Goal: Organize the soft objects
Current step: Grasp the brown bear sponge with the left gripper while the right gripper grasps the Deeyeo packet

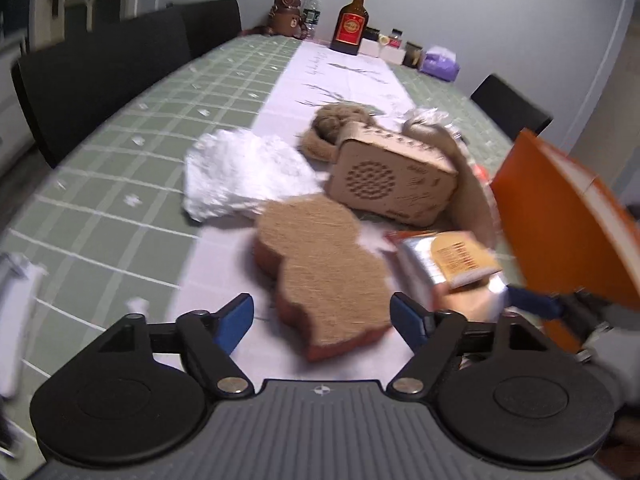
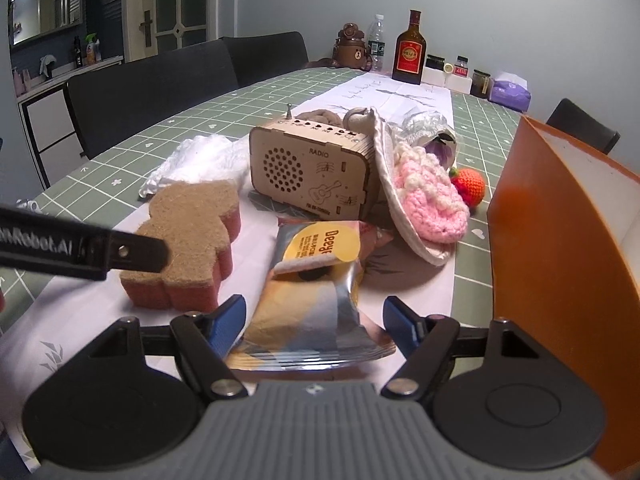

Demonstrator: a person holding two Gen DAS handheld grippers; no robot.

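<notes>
A bear-shaped sponge (image 1: 320,264) with a brown top and red base lies on the white runner. Its near end sits between the blue pads of my left gripper (image 1: 322,320), which stands open; the left pad is clear of it. In the right wrist view one black finger (image 2: 100,250) of that gripper reaches over the sponge (image 2: 188,240). A silver and yellow snack packet (image 2: 316,280) lies flat between the pads of my right gripper (image 2: 316,322), which is open with small gaps on both sides. A white fluffy cloth (image 1: 240,172) lies beyond the sponge.
A wooden radio (image 2: 312,172) stands mid-table. Beside it a tipped white rope basket (image 2: 384,168) holds a pink knit piece (image 2: 428,196), with a crocheted strawberry (image 2: 470,184) behind. An orange box (image 2: 560,260) stands close on the right. Bottles (image 2: 410,50) line the far end.
</notes>
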